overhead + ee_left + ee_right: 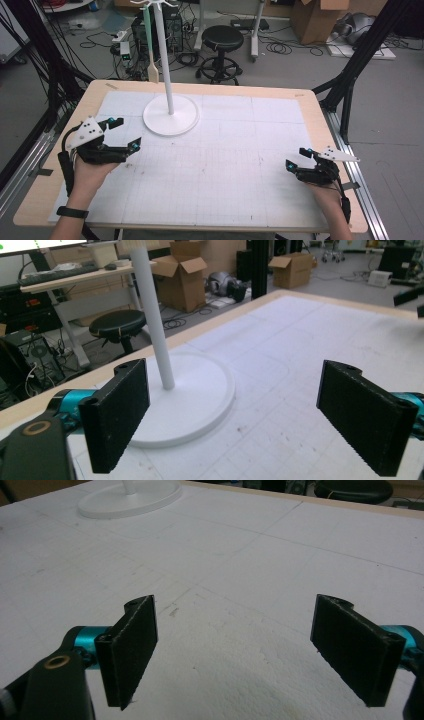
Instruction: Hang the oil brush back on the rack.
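— At table's far left-centre: tall white stand with slim round pole and flat round disc base (171, 116), upright on white gridded mat (225, 165). Surface matte, unmarked; hooks at pole top, cut off by high view's edge.

— Anything on those hooks?

— Pale green-handled utensil with wooden paddle end (151, 55), hanging down left of pole, clear of table.

— Left black two-jaw gripper (124, 133)?

— Held in left hand (90, 172) near table's left edge, just short of disc base, aimed toward it. Jaws spread wide, nothing between. From left gripper view: base and pole framed beyond left jaw, no contact.

— Right black two-jaw gripper (298, 157)?

— Held low over mat near right edge, well apart from stand. Jaws likewise parted wide, empty; bare scuffed mat between them in right gripper view, disc base at far upper left.

— Surroundings?

— Light wooden tabletop (320, 120) under mat. Beyond it, black round stool (222, 37), cables across grey floor, brown cardboard boxes (315, 17).
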